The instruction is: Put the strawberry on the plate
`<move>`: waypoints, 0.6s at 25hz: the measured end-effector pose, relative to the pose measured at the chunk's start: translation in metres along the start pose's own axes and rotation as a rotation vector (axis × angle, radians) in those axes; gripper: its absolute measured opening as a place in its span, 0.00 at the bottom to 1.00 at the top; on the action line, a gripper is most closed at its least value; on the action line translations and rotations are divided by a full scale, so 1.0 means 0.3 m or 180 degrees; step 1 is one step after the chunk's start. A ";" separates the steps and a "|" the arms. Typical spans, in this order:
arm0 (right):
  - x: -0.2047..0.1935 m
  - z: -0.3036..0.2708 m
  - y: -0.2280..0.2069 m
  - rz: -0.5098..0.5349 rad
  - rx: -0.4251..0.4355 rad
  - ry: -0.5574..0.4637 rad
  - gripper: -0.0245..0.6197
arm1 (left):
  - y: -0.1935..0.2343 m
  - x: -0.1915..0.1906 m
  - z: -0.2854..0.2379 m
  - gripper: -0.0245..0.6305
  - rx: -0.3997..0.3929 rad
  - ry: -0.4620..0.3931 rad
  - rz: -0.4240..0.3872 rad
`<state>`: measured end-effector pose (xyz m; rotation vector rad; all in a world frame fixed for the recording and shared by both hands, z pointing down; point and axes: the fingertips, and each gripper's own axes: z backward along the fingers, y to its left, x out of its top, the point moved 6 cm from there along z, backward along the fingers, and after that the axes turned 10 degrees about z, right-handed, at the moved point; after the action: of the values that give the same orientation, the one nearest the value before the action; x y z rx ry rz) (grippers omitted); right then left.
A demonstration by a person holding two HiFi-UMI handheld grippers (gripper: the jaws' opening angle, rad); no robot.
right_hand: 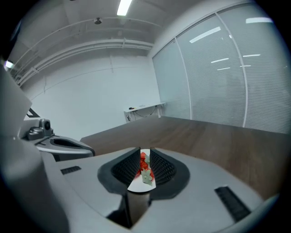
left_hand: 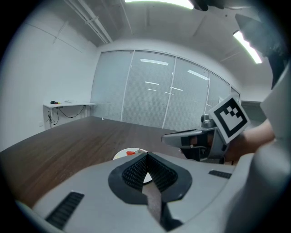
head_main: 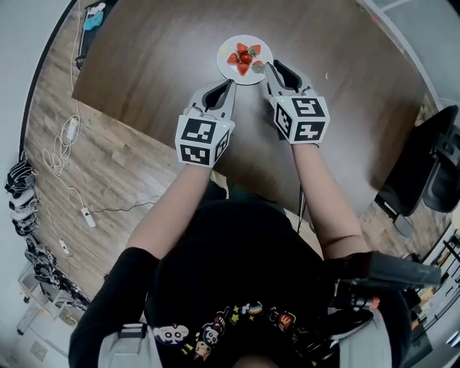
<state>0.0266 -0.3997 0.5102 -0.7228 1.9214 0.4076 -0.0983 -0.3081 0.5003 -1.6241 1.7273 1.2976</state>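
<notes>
Strawberries (head_main: 245, 57) on plate (head_main: 237, 40) sit at 11 o'clock from nearer right tongs (head_main: 272, 66), spread, empty; left tongs (head_main: 231, 83) pressed together.

Black cartoon-print T-shirt (head_main: 215, 251); grey left gripper (head_main: 231, 84) and right gripper (head_main: 272, 67) bear black-and-white marker cubes (head_main: 203, 140).

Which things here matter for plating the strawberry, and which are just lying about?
Job:
strawberries, already on the plate
right gripper, open at the plate's edge
left gripper, shut

Lying about:
cables on the floor
chair
blue object
</notes>
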 end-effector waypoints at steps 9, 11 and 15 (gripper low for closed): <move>0.157 0.208 0.001 -0.0113 -0.0344 -0.0577 0.05 | 0.010 0.084 0.037 0.02 0.0107 -0.0265 -0.0173; 0.169 0.242 0.006 -0.0100 -0.0374 -0.0637 0.05 | 0.005 0.095 0.036 0.02 0.0114 -0.0287 -0.0202; 0.167 0.283 0.018 -0.0138 -0.0407 -0.0686 0.05 | -0.011 0.116 0.039 0.02 0.0105 -0.0328 -0.0266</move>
<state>0.0661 -0.3627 0.4275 -0.7697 1.6862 0.5622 -0.1062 -0.3163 0.4653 -1.5655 1.5948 1.2833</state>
